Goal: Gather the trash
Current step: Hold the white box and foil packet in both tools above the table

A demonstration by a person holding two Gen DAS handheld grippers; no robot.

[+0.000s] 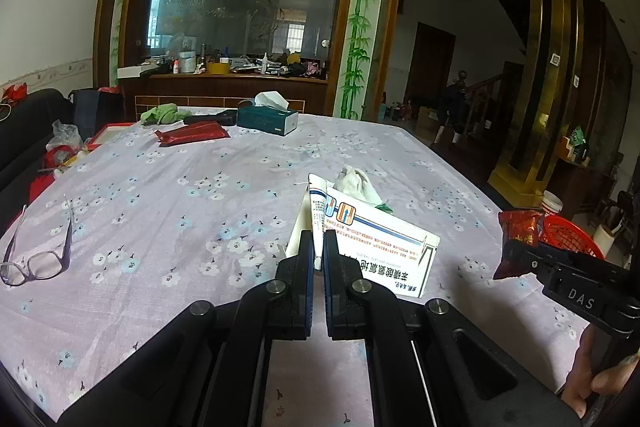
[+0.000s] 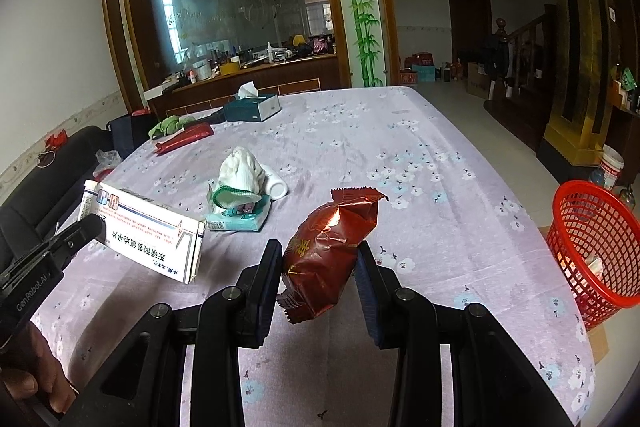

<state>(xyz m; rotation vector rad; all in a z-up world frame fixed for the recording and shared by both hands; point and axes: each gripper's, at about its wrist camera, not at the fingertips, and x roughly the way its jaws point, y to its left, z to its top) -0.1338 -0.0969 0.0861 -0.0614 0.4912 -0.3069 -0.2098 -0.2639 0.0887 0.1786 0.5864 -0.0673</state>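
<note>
Where the left wrist view meets its lower centre, the left tool (image 1: 319,255) is clenched on the flap of a white box (image 1: 384,247), which hangs tilted above the tabletop (image 1: 200,195). Behind the box lies a white cloth (image 1: 356,183). Glasses (image 1: 38,255) rest at the left edge, and a tissue box (image 1: 267,119), a red pouch (image 1: 192,134) and a green rag (image 1: 162,114) sit at the far side. At the right edge the right tool (image 1: 524,259) holds a red wrapper (image 1: 516,243) in front of a red basket (image 1: 572,235).

Through the right wrist view, the right tool (image 2: 320,259) grips the wrapper (image 2: 328,251) at lower centre, clear of the tabletop (image 2: 420,163). The basket (image 2: 588,243) stands beyond the tabletop's right edge. At left, the left tool (image 2: 86,227) holds the box (image 2: 156,239); behind it the cloth (image 2: 240,179) lies on a green packet (image 2: 240,219), with a white bottle (image 2: 276,187) beside.
</note>
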